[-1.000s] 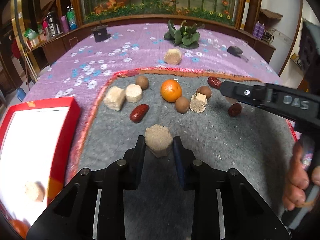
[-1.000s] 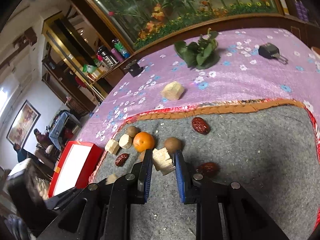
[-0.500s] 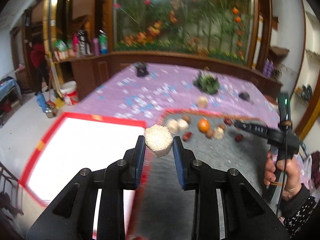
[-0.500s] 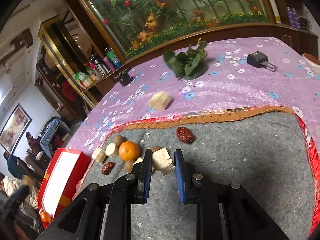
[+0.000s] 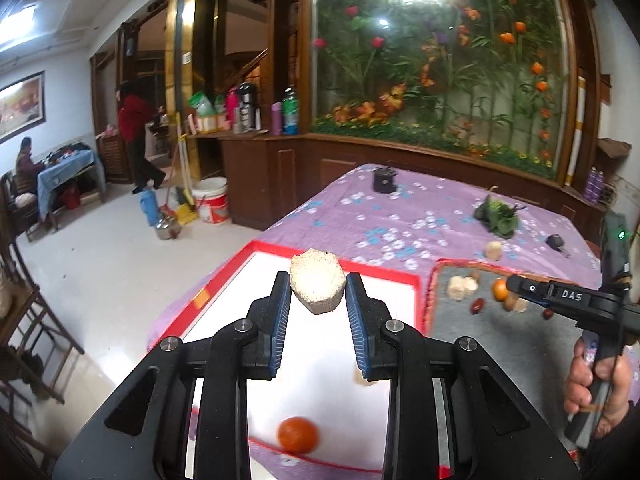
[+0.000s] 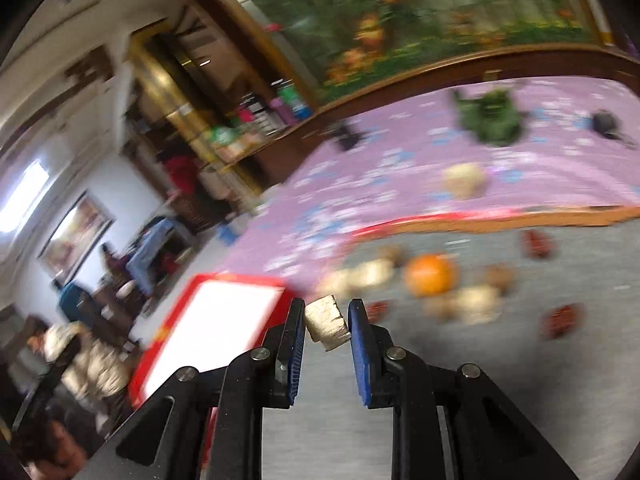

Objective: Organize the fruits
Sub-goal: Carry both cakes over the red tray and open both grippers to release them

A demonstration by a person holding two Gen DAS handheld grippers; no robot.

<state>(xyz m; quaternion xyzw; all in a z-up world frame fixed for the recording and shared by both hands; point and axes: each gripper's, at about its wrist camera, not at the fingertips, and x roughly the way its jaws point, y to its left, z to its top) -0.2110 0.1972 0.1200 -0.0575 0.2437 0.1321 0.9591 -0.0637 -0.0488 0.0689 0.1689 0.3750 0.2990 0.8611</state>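
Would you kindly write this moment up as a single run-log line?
left gripper: shut on hexagonal block, over red tray | right gripper: shut on pale chunk, above grey mat | tray contents: orange

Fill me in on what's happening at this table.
A person is sorting food pieces with a hand-held gripper in each hand. The left hand-held gripper is shut on a pale hexagonal chunk above the red-rimmed tray, where an orange already lies. The right hand-held gripper grips a pale cube above the grey mat.
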